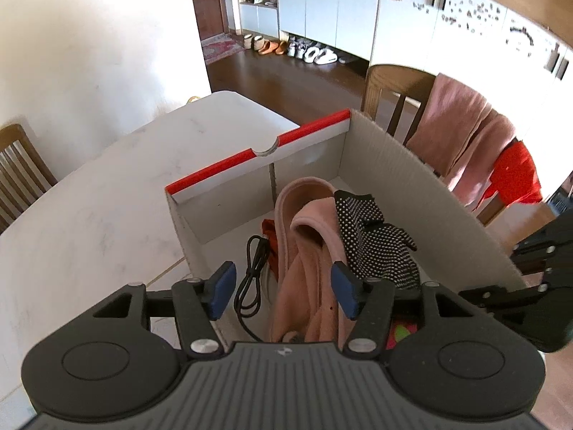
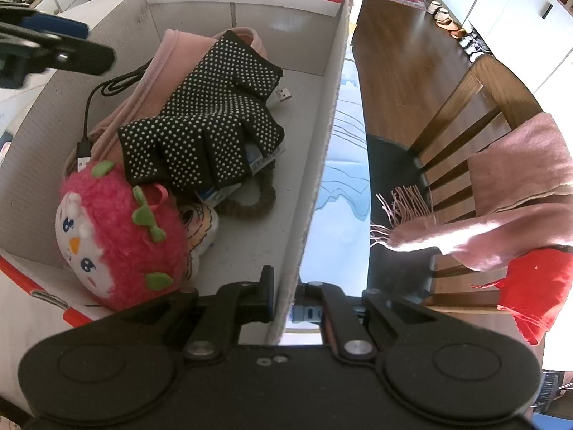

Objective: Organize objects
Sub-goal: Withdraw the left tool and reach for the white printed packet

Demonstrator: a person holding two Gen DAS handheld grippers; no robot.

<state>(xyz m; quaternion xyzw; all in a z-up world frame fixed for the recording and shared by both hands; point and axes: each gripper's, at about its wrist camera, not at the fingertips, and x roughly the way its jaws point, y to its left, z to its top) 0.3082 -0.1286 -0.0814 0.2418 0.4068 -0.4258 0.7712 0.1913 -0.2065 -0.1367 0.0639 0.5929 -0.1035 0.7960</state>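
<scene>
**Left wrist view: box nearly packed, bench around it looks bare**

From my left hand-held gripper (image 1: 284, 290) I look down into the cardboard box (image 1: 422, 175), which stands on the white bench (image 1: 89, 197). Its blue-padded fingers are spread apart with nothing between them, hovering over the near end of the box above the pink garment (image 1: 304, 251) and the black cable (image 1: 252, 276).

My right hand-held gripper (image 2: 284, 299) is closed on the box's side wall, one finger inside and one outside, so I judge it is steadying or about to shift the box.

Inside, as the right wrist view shows, lie the black dotted gloves (image 2: 211, 118) on top of the pink garment, the cable with its USB plug beside them, a pink plush toy (image 2: 118, 233) at the near end, and a brown loop (image 2: 250, 204) partly under the gloves. A small printed item peeks out beside the plush; I cannot tell what it is.

My reading: the gathering is mostly done, since no loose objects show on the visible bench. What may remain is tidying the contents or moving the box. A pink scarf (image 2: 508, 208) and a red cloth (image 2: 533, 286) hang on the chair (image 2: 462, 114) beside the bench; whether they belong to the task I cannot say.
</scene>
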